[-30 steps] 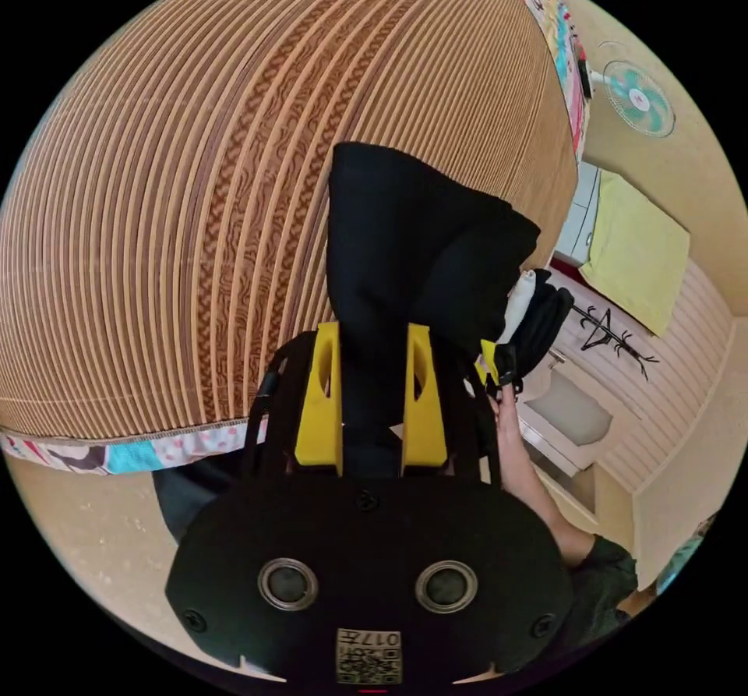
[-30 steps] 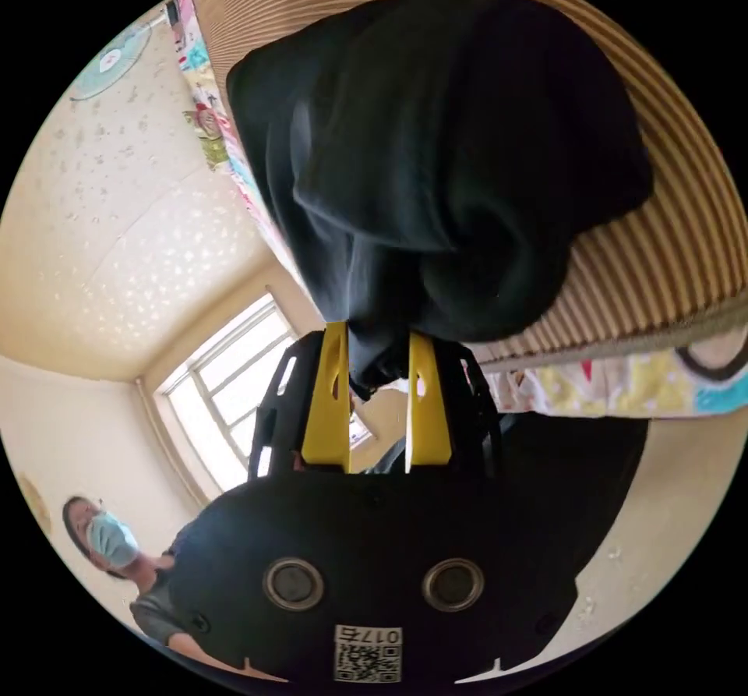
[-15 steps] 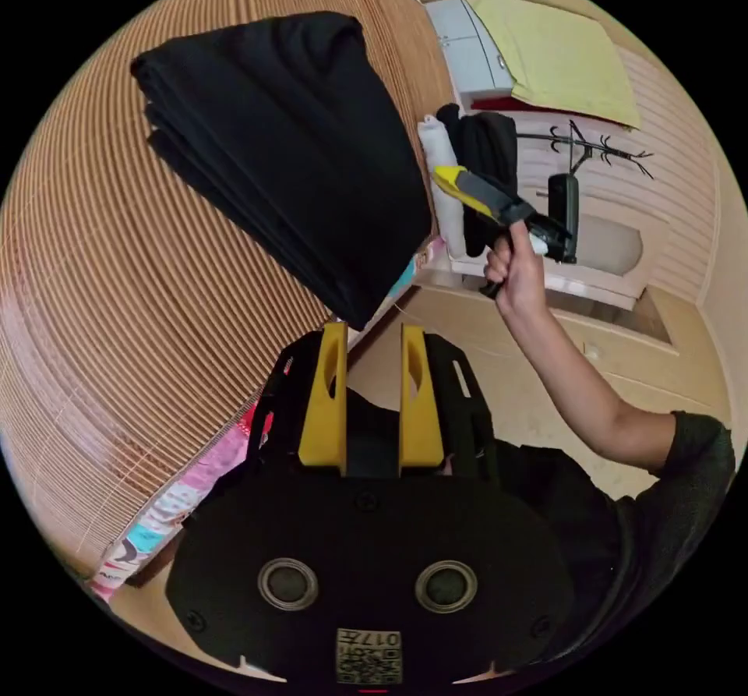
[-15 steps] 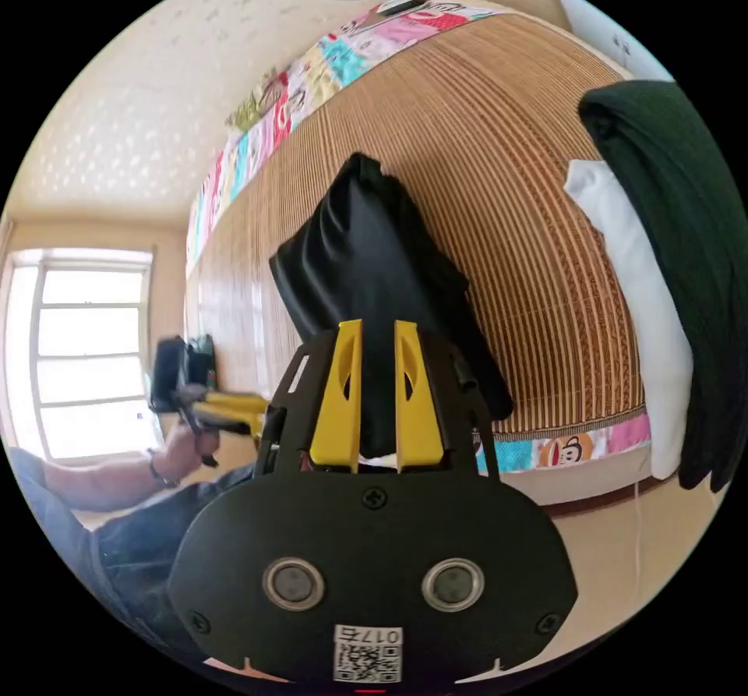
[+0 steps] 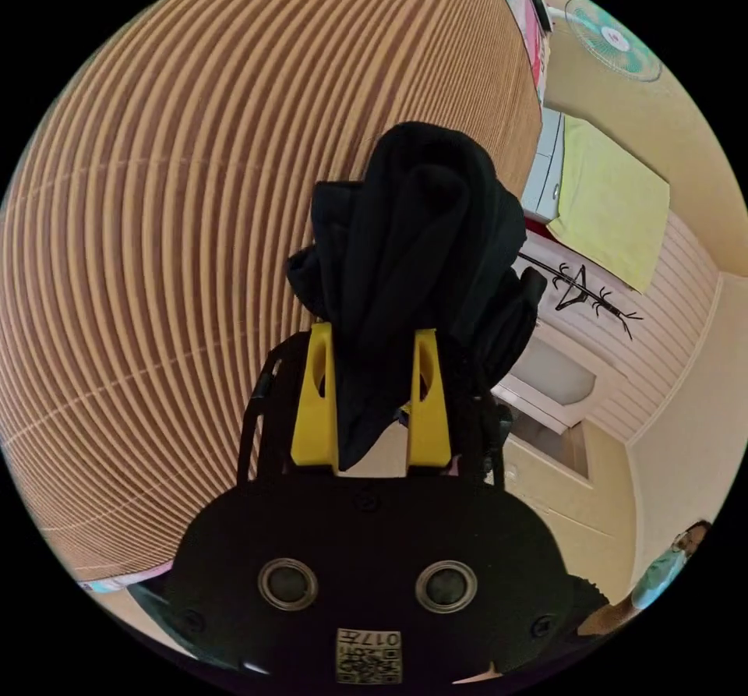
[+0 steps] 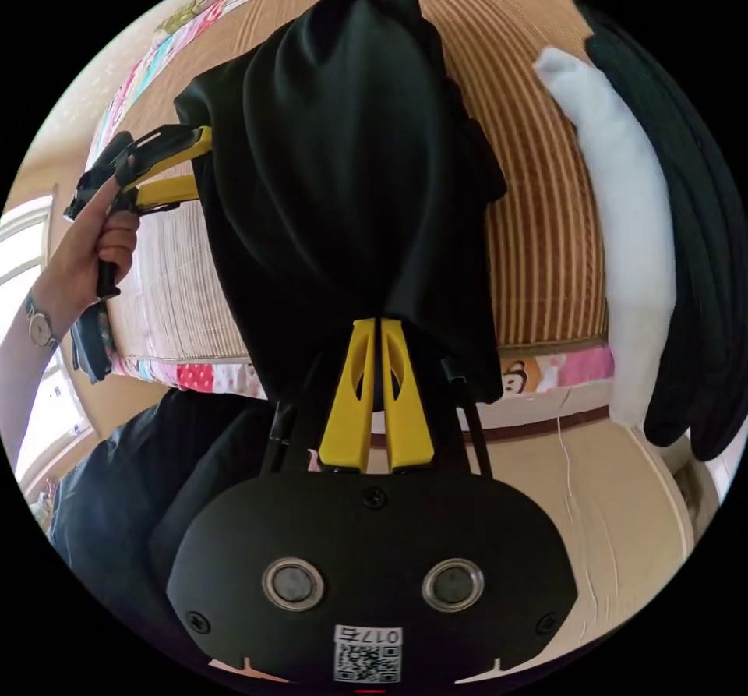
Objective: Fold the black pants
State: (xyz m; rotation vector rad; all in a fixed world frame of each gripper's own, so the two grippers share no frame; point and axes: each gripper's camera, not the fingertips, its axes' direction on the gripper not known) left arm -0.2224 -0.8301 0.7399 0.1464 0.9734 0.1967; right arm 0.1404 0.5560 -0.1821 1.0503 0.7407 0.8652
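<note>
The black pants [image 5: 413, 220] are a thick folded bundle over the woven bamboo mat [image 5: 156, 220]. My left gripper [image 5: 372, 330] has the bundle squeezed between its widely spaced yellow jaws. In the right gripper view the pants [image 6: 343, 181] rise from my right gripper [image 6: 375, 322], whose jaws are nearly together and pinch a thin edge of the cloth. The left gripper [image 6: 195, 160] appears there too, held by a hand [image 6: 86, 252] at the bundle's left edge.
A white garment [image 6: 631, 259] and a dark garment [image 6: 701, 259] lie stacked at the mat's [image 6: 545, 220] right end. Pale floor [image 6: 608, 509] runs beside the bed. A fan [image 5: 612, 37], a yellow cloth [image 5: 608, 197] and a person [image 5: 670, 563] are farther off.
Half a second ago my left gripper was empty and away from the folded pants; now it holds the bundle. My right gripper's jaws have closed tighter on the cloth. Both cameras swung.
</note>
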